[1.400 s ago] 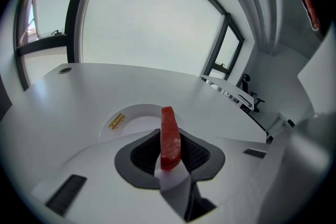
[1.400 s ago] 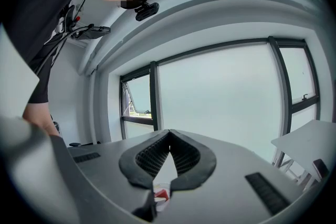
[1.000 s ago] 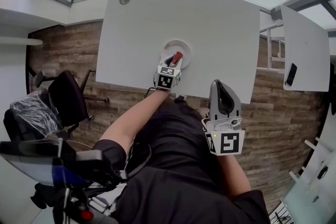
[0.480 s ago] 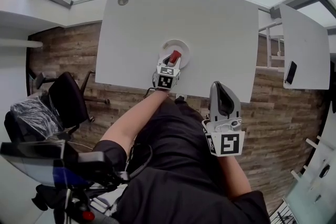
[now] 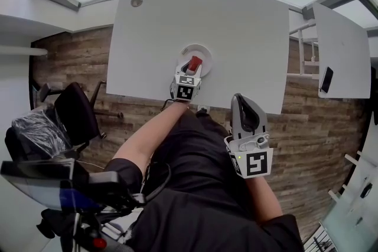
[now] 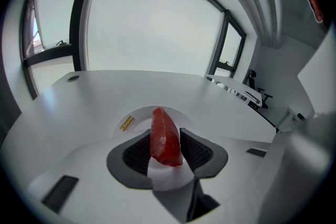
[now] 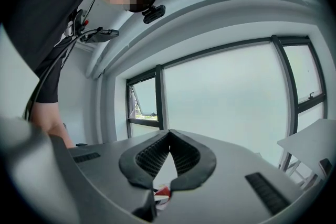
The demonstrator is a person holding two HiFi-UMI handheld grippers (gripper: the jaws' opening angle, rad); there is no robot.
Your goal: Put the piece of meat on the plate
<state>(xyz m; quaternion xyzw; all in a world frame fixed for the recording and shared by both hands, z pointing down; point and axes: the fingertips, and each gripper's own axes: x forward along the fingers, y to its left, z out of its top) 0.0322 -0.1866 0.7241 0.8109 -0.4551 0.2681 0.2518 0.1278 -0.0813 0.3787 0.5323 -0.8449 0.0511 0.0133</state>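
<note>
At the far left of the head view a black office chair (image 5: 74,112) stands on the brown wood-plank floor (image 5: 71,56), clear of the white rectangular surface (image 5: 236,32). A small round grommet hole (image 5: 136,2) sits in the surface's far left corner.

Near the front edge, left of the middle, lies the round white plate (image 5: 204,51). The left tongs (image 5: 191,68) reach over its near rim at a downward slant. Between them stands the red wedge-shaped piece of meat (image 5: 194,62), upright over the plate.

In the left gripper view the meat fills the gap between the ribbed black pads (image 6: 137,152). Both its flanks look to touch them (any gap is too thin to see) while the jaws are opening. Whether its lower end rests on the plate or hangs just above it, I cannot tell. A small yellow sticker (image 6: 126,122) lies on the plate's left rim.

Further right, the right tongs (image 5: 238,98) are held off the surface's front edge, above the person's lap and well apart from the plate. In the right gripper view their tips are pressed together with nothing between them.

At the far right stands a second white table (image 5: 342,38), with a black phone (image 5: 326,79) on its near end.
</note>
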